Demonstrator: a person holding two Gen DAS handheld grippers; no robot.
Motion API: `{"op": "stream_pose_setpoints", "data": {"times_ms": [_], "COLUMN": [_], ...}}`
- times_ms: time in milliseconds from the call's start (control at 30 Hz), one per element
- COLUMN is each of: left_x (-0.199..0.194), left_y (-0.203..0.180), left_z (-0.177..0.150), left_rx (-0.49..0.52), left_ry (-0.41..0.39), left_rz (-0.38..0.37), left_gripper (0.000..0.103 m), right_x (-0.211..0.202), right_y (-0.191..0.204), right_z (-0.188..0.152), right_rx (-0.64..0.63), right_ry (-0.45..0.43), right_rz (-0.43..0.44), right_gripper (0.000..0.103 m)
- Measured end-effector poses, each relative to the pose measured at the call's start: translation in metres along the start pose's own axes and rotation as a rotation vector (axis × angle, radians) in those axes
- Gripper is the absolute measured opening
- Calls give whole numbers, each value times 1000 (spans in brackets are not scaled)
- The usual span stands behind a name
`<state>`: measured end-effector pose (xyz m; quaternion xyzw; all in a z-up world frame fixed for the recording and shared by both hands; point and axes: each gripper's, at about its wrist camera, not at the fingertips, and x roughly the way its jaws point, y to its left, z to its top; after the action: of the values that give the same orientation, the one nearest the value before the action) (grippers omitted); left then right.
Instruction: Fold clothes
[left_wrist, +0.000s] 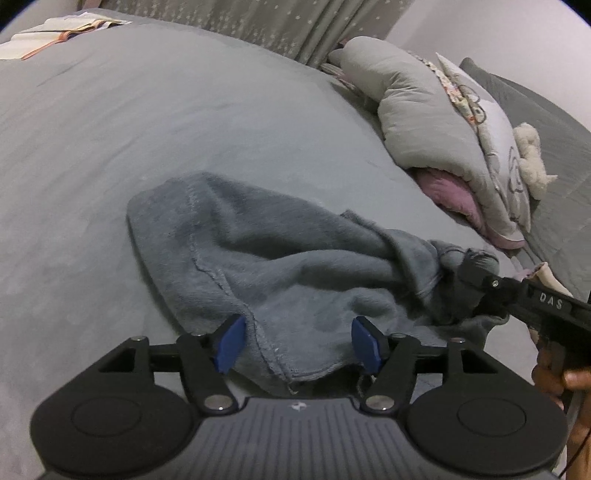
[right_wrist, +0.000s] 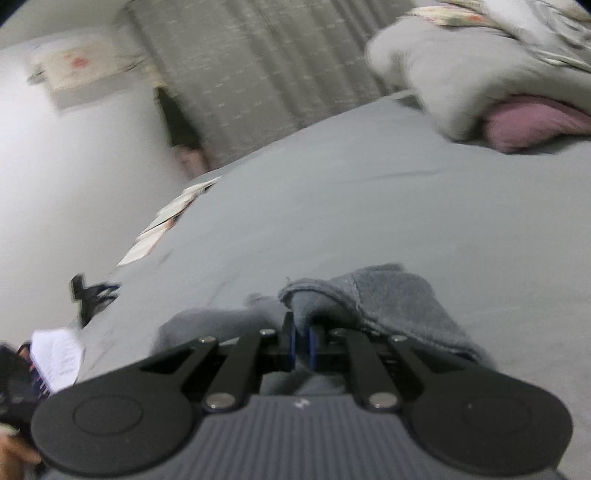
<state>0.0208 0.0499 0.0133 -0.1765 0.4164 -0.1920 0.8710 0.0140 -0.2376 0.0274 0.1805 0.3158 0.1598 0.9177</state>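
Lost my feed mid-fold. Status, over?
Left gripper open over the grey cloth. Right gripper shut on its far corner, lifting it. Bed ahead bare; bedding pile off to one side.

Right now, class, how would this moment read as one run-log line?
left gripper: open over cloth edge | right gripper: shut on cloth end | cloth: rumpled on bed | fold: not done

White letters "DAS" run along the black arm of the right tongs (left_wrist: 466, 263), seen right of the left tongs (left_wrist: 300, 341).
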Motion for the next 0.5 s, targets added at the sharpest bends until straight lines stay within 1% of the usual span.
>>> {"op": "stream_pose_setpoints", "data": {"times_ms": [67, 133, 200, 333, 400, 500], "left_x": [-2, -8, -10, -8, -5, 3], "left_y": [-2, -2, -2, -3, -5, -6], "left_z": [2, 5, 6, 8, 8, 6], "left_rx": [5, 6, 5, -8, -11, -14], "left_ry": [-18, -47, -46, -20, -7, 23], "left_rz": [-13, -60, -101, -209, -231, -240], "left_gripper": [63, 63, 63, 63, 63, 63], "right_x": [2, 3, 6, 12, 15, 19], "right_y": [12, 23, 39, 59, 65, 75], "right_z": [-3, -6, -13, -25, -30, -36], "right_rx": [-24, -43, -74, -106, -116, -140], "right_ry": [15, 31, 61, 113, 138, 164], "right_rz": [29, 55, 89, 132, 152, 169], "right_gripper": [6, 6, 6, 6, 6, 6]}}
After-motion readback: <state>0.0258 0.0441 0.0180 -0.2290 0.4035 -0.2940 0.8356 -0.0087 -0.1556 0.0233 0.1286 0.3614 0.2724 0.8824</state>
